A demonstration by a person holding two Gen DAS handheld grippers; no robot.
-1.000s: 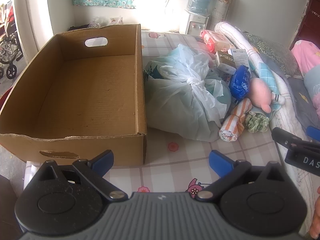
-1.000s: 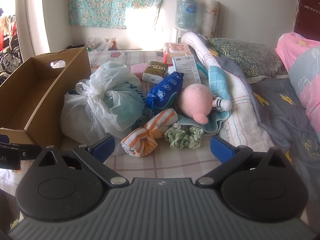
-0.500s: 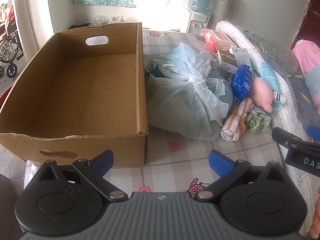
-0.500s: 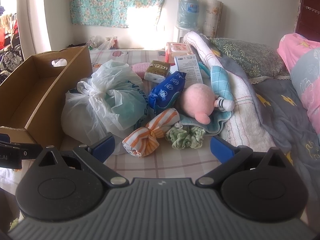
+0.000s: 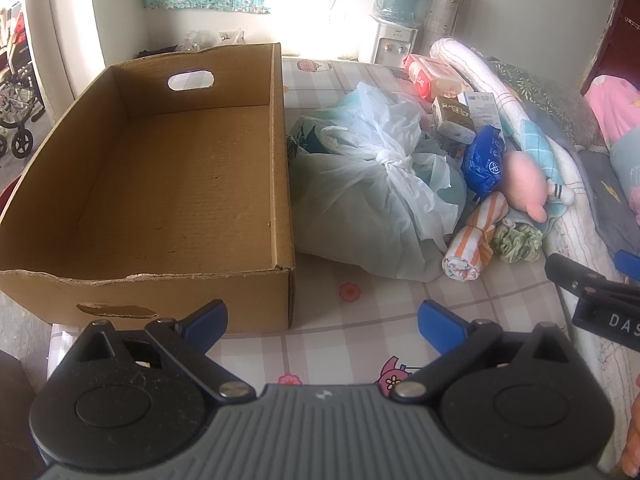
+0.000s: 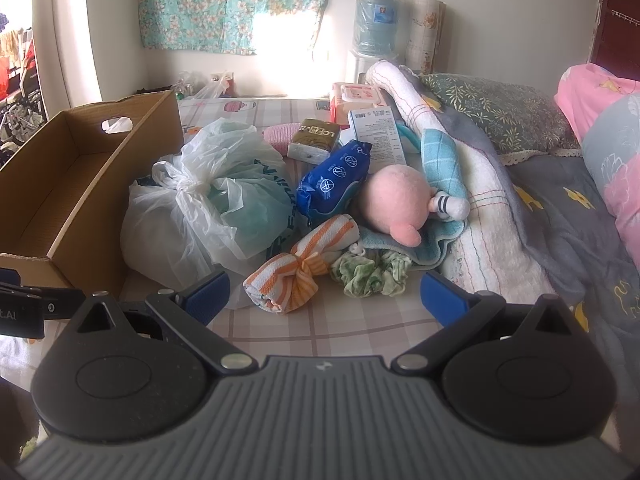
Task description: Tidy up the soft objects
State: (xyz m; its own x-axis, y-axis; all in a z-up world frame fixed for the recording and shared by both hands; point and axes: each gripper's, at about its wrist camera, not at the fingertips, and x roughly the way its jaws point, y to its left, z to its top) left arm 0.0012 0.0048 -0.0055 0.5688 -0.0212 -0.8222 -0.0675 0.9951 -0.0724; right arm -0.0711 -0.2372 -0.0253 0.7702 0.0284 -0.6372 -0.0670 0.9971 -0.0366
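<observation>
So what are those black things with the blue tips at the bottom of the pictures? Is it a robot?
Not a robot. A person holds a grabbing tool in each hand, and each tool has a camera looking out along its two blue-tipped fingers. The black and grey shape at the bottom is the tool itself.

One picture is from the left claw; it faces the empty cardboard box. The other is from the right claw; it faces the pile of soft things.

On the bed lie a tied plastic bag, an orange striped cloth roll, a green scrunchie, a pink plush toy and a blue packet.

Both claws are open and hold nothing.
</observation>
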